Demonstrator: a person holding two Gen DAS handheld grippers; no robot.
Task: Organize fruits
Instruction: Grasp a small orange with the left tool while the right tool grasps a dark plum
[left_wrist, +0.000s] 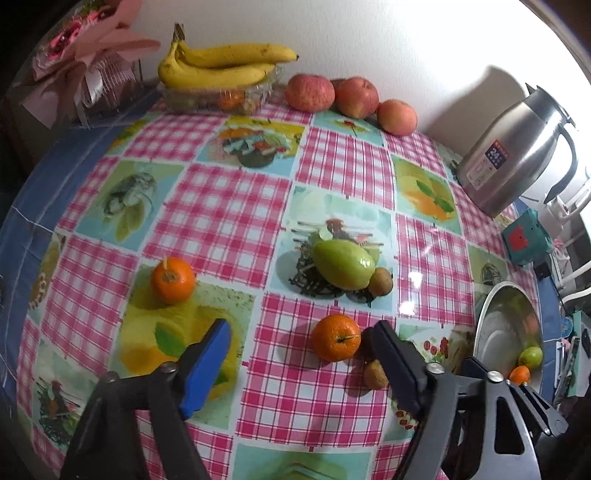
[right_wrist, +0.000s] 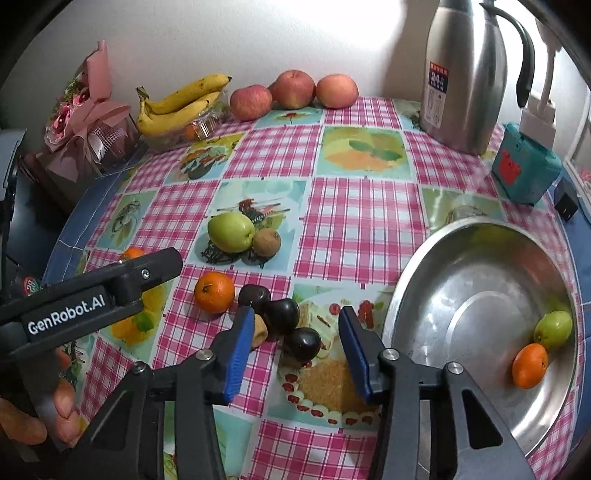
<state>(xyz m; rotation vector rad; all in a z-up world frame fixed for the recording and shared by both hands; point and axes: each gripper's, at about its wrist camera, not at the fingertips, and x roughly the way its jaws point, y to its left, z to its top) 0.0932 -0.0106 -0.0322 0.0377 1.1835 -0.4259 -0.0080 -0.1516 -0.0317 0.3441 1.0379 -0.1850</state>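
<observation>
A checked tablecloth (right_wrist: 354, 221) covers the table, and a steel bowl (right_wrist: 461, 280) at its right edge holds one green fruit (right_wrist: 553, 329) and one orange (right_wrist: 529, 365). Outside the bowl lie a green mango (left_wrist: 343, 264), an orange (left_wrist: 336, 342) and three dark plums (right_wrist: 282, 314) — all loose on the cloth. The left gripper (left_wrist: 295, 354) hangs spread wide, holding nothing; the right gripper (right_wrist: 295, 354) hangs likewise released, jaws apart above the nearest plum (right_wrist: 303, 343).

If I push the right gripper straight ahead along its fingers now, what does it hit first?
Most likely the nearest dark purple plum, lying just beyond the open right gripper, between its blue pads; two more plums sit behind it. Depth is hard to judge.
</observation>
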